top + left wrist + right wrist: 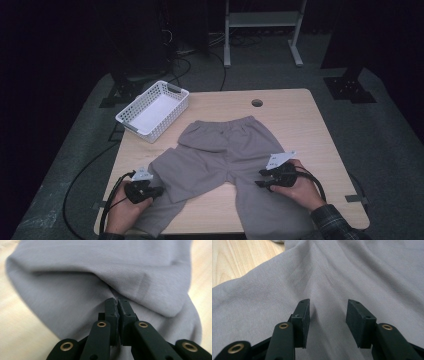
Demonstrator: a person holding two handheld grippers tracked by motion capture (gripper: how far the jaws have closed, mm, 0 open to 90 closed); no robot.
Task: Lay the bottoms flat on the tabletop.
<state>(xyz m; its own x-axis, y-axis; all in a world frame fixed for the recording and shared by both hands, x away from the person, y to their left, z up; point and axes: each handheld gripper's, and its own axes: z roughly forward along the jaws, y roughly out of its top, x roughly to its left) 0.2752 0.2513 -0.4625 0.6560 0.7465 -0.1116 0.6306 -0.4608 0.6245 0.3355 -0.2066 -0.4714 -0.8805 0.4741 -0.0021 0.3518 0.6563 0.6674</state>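
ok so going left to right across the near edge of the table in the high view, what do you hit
left gripper → near leg of the grey trousers → bare strip of table → right gripper

Grey trousers (225, 150) spread on table (300, 115); white basket (152, 111) beside; both tools on legs
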